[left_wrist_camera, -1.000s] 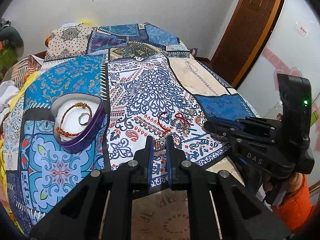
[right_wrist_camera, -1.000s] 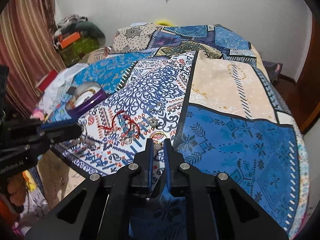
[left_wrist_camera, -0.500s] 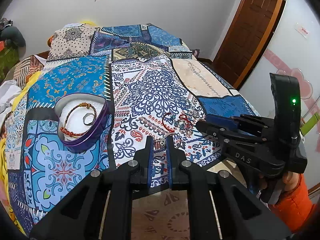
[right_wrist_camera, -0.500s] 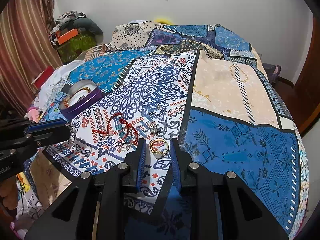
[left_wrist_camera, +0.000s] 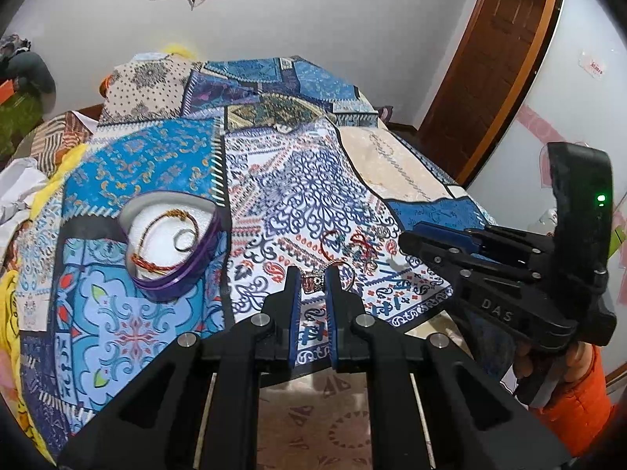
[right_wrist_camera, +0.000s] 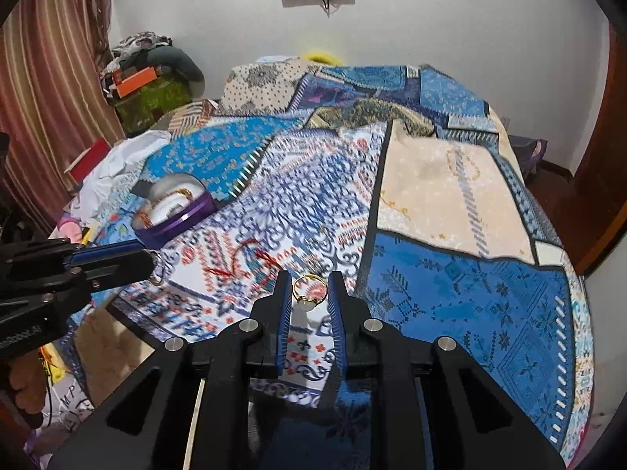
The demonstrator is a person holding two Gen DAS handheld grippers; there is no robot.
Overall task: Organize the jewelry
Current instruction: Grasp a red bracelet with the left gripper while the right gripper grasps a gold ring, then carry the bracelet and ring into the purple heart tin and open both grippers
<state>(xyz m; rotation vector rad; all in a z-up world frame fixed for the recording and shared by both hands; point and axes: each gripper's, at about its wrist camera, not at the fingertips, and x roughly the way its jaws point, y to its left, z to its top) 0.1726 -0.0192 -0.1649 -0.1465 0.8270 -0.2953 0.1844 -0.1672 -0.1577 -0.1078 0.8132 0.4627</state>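
On a bed under a patterned blue quilt [left_wrist_camera: 156, 164], loose jewelry lies near the front edge. From the left wrist view, the left gripper [left_wrist_camera: 313, 280] has its fingers close together, clamped on a dark-stoned ring [left_wrist_camera: 312, 279]. From the right wrist view, the right gripper [right_wrist_camera: 309, 293] holds a gold ring [right_wrist_camera: 308, 293] (a pale stone at its lower edge) between fingers set a little apart, each touching a side of the band. A red cord bracelet [right_wrist_camera: 239, 260] lies on the quilt between the two grippers. Farther left sits a purple box [left_wrist_camera: 172, 243] with a white lining, holding a beaded bracelet [left_wrist_camera: 156, 235] and a small ring [left_wrist_camera: 184, 239].
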